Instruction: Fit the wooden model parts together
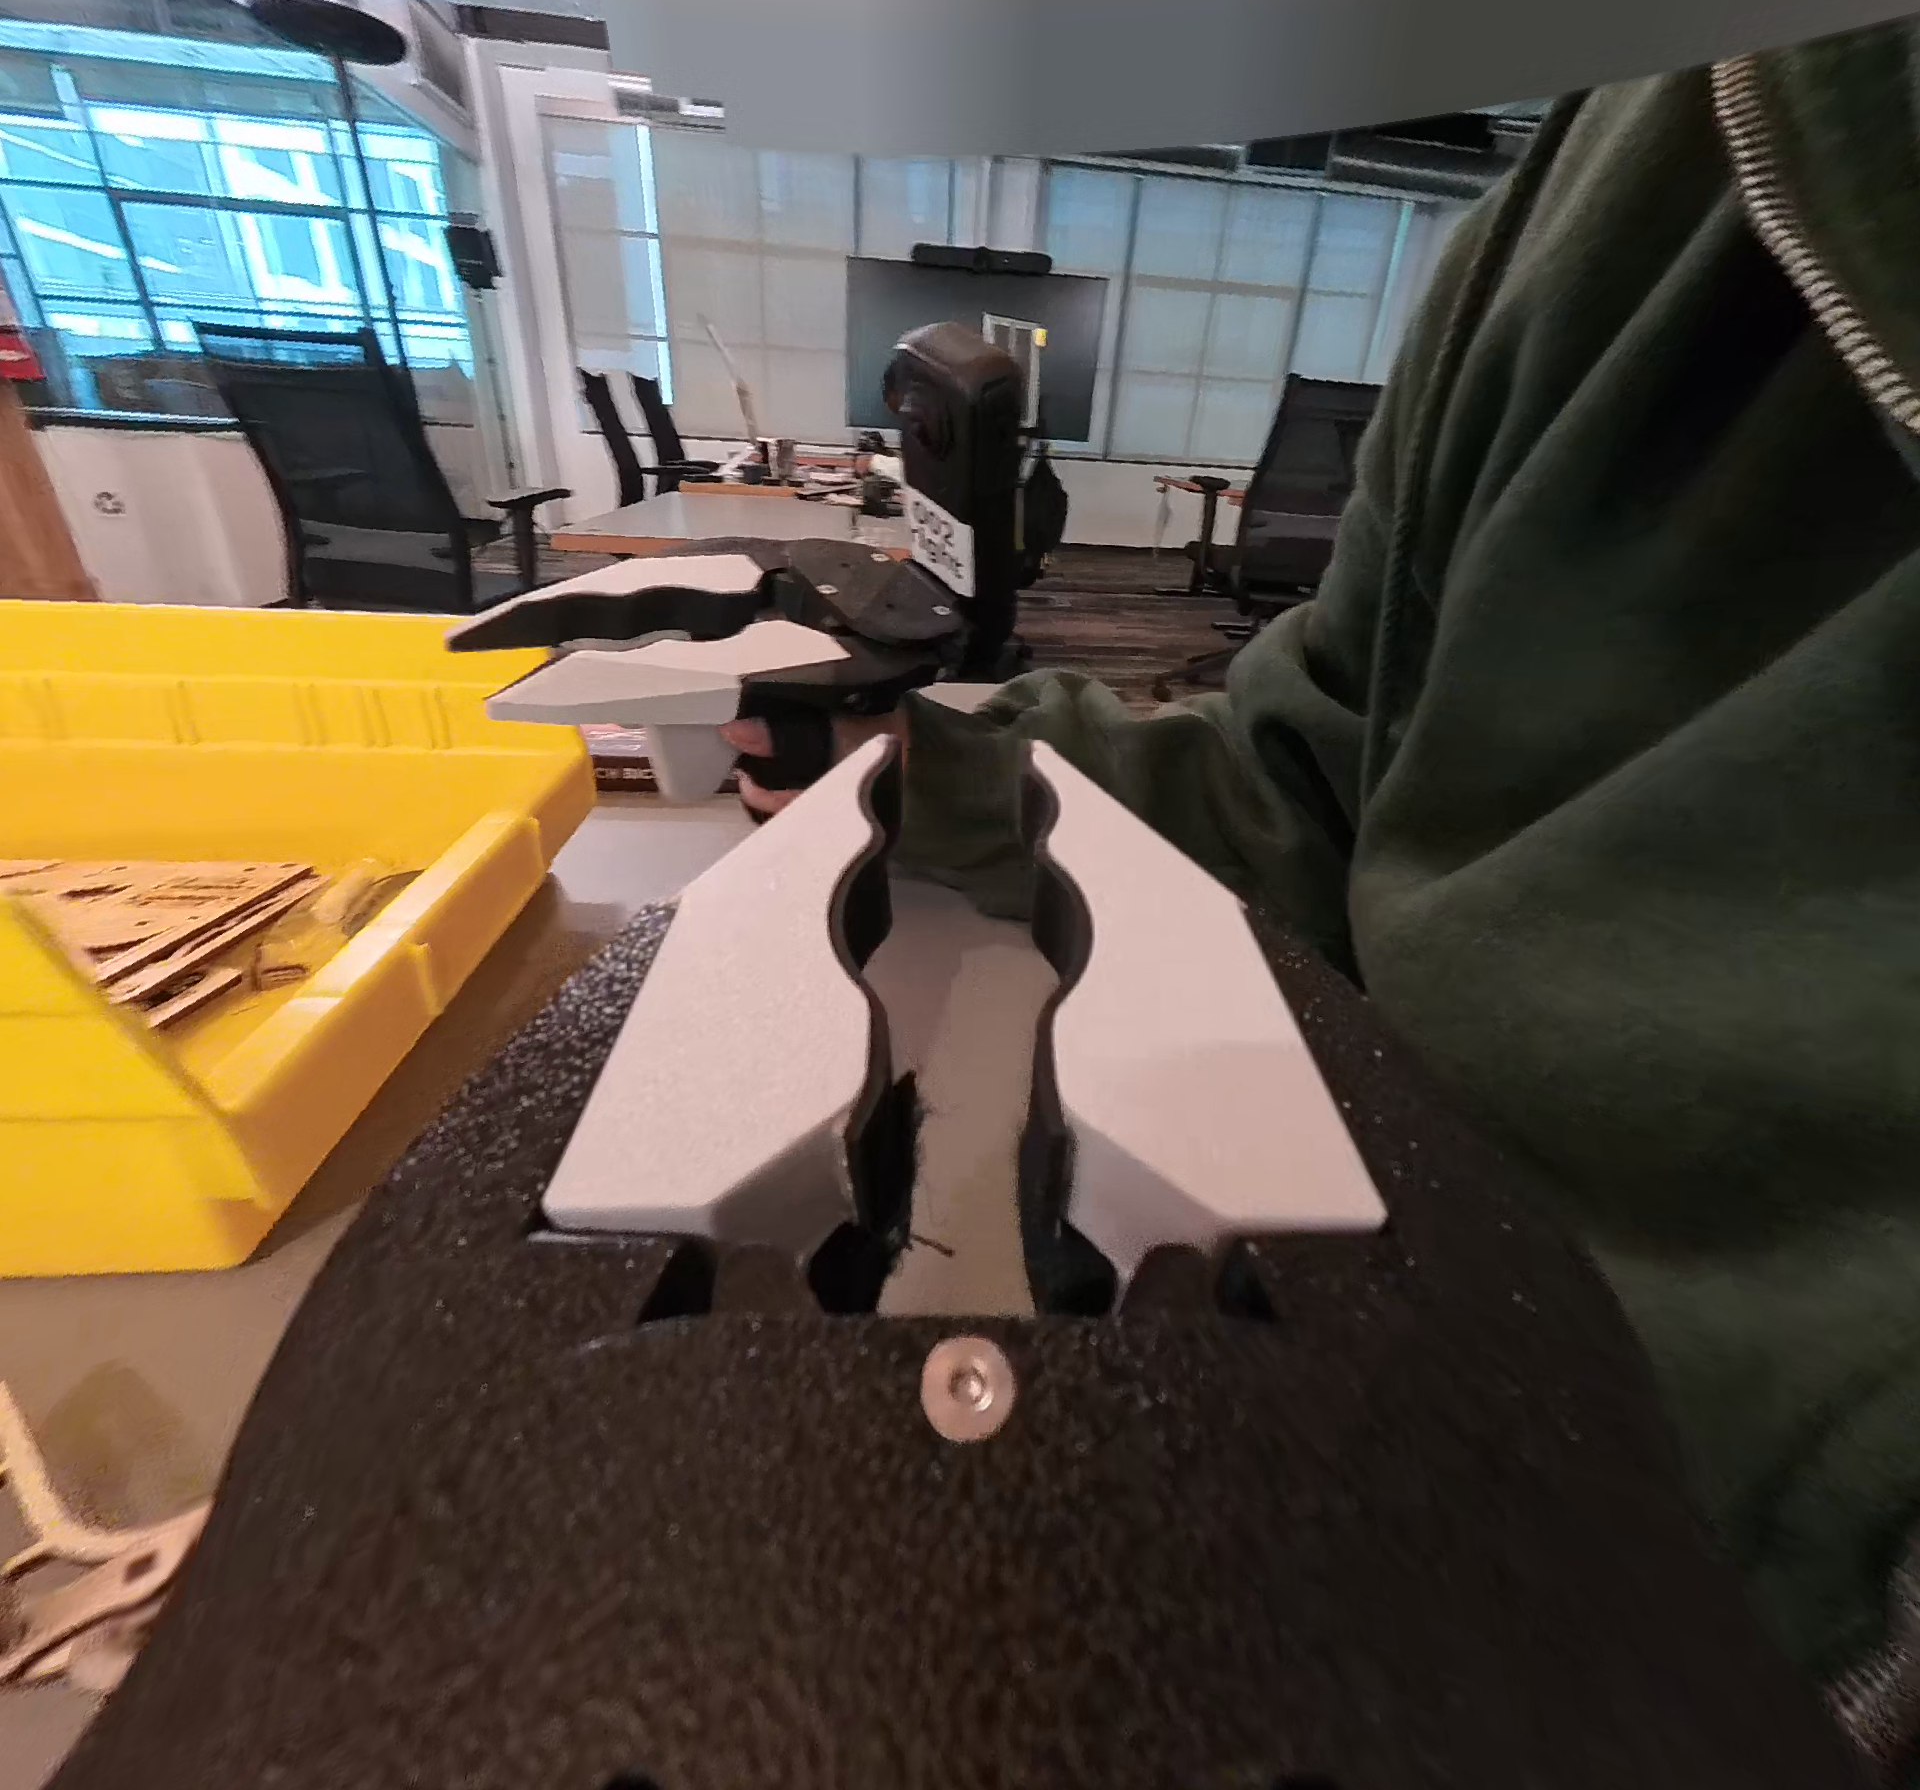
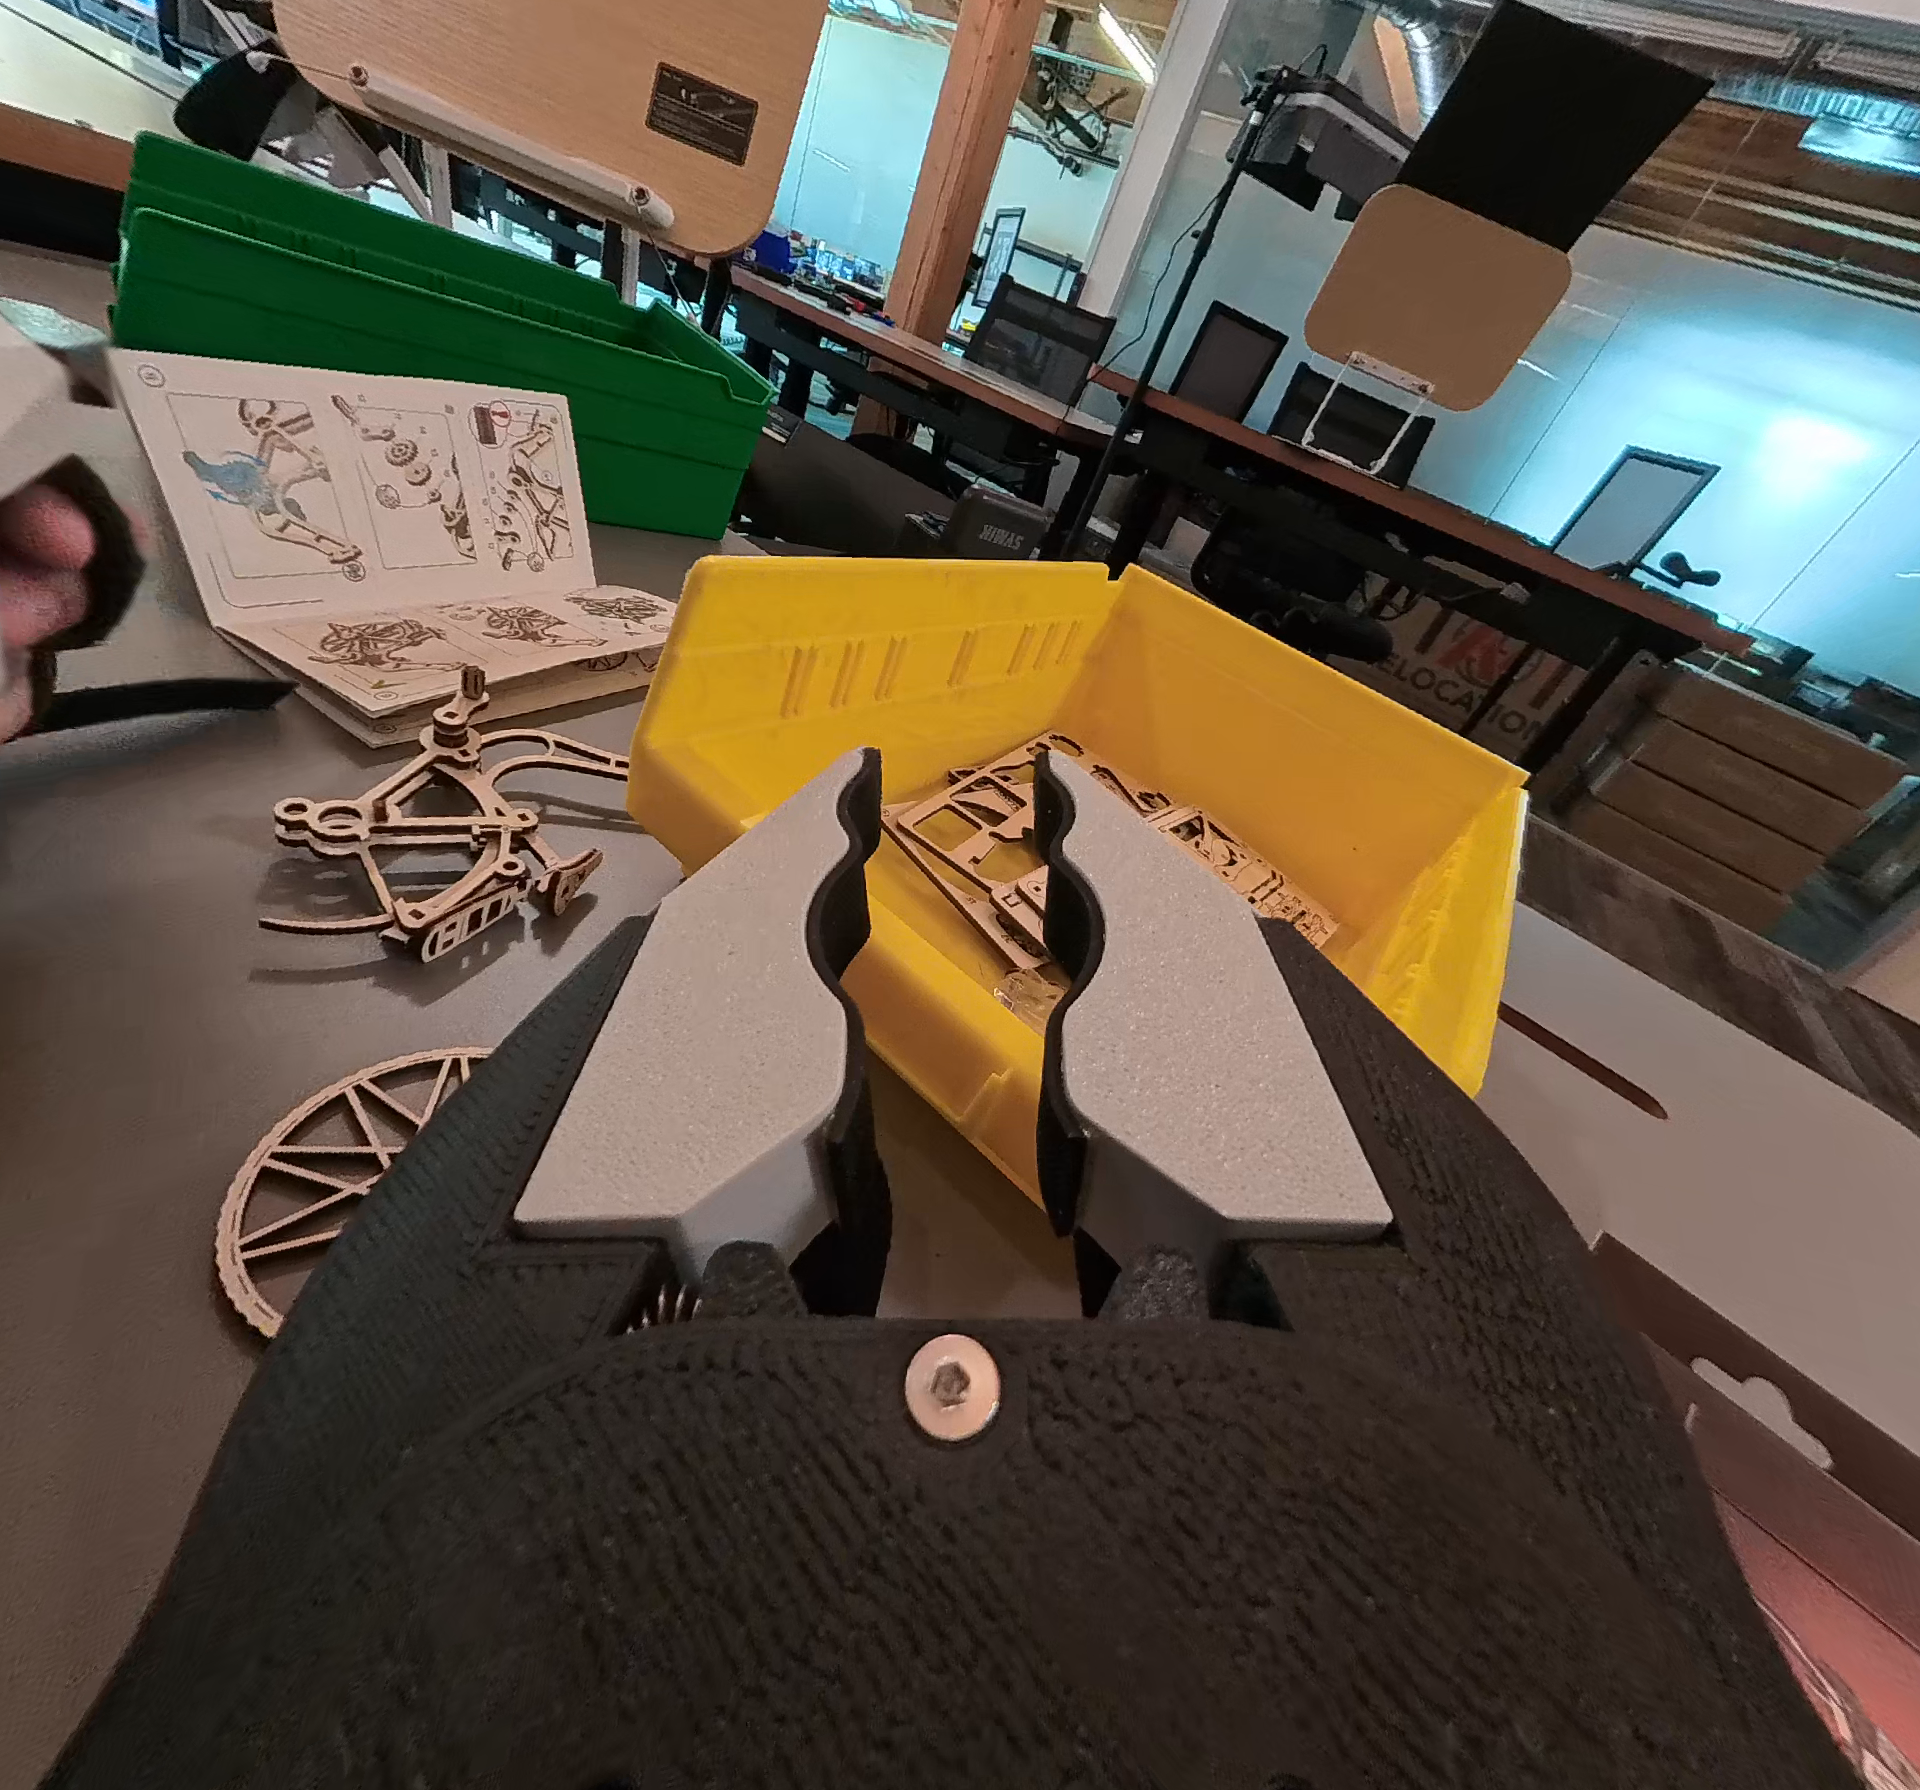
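Note:
My right gripper [image 2: 956,774] is open and empty, hovering over the near edge of a yellow bin [image 2: 1382,805] that holds flat wooden part sheets [image 2: 997,857]. A partly built wooden model [image 2: 436,857] lies on the grey table left of the bin, with a spoked wooden wheel [image 2: 322,1179] nearer to me. My left gripper [image 1: 961,774] is open and empty, raised and pointing at a person's green sleeve. In the left wrist view the right gripper [image 1: 473,675] is over the yellow bin [image 1: 312,1065], with wooden sheets [image 1: 177,930] inside. A wooden piece [image 1: 94,1574] shows at the bottom left.
An open instruction booklet [image 2: 374,514] lies behind the model, and stacked green bins [image 2: 416,338] stand behind it. A person in a green hoodie [image 1: 1610,701] fills the right of the left wrist view. The table's edge runs to the right of the yellow bin.

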The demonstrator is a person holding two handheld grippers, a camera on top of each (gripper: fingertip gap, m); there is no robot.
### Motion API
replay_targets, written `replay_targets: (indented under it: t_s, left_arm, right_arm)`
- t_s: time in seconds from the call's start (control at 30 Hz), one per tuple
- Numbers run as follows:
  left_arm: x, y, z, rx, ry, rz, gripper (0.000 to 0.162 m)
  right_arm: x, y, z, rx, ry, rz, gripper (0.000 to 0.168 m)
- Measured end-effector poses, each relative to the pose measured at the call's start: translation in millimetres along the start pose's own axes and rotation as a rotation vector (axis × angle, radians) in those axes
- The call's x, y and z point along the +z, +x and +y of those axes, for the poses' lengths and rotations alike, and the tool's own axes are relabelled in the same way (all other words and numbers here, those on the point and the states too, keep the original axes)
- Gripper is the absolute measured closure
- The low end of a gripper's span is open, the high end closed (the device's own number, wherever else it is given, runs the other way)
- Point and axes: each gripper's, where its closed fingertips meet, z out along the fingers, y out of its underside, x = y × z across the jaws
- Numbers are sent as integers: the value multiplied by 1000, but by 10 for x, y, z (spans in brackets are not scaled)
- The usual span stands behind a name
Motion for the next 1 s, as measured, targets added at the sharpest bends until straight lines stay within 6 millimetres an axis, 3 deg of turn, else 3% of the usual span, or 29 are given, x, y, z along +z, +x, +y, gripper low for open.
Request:
replay_targets:
  t_s: [0.27,1.0]
  left_arm:
    - [51,435,81,93,-51,221,156]
    - [56,381,99,96,-57,191,158]
  right_arm:
    - [-1,3,-3,0,1,0,141]
    - [2,0,0,0,1,-1,141]
